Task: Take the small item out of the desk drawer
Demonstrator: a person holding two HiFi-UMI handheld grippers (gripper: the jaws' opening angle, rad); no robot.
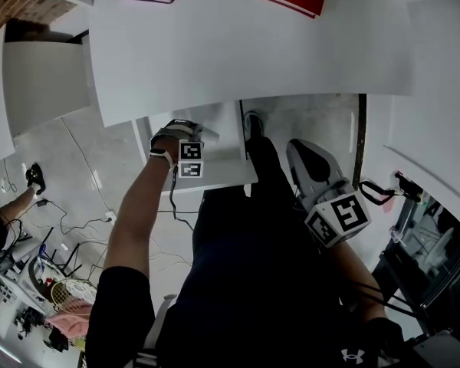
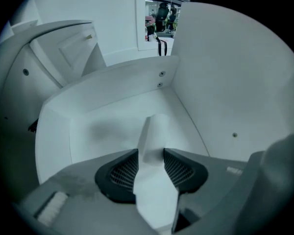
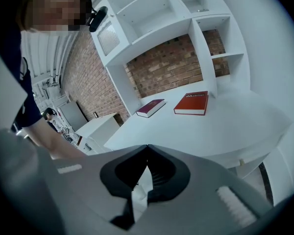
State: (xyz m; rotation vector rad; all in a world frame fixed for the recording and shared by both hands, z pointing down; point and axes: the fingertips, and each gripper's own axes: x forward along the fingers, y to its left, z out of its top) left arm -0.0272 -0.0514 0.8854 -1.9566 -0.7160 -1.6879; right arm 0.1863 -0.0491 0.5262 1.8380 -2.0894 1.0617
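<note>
- left gripper and right gripper — grey shells, black ribbed pads
- marker cubes — white, black square codes
- dark short-sleeved top, dark trousers, black wristband

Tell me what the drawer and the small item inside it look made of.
Drawer: white laminated board, matte by the look; screw heads show at its corner joint. Small item: plain white, smooth and matte, with flat faces and sharp edges; probably plastic or foam, but the look leaves that open.
</note>
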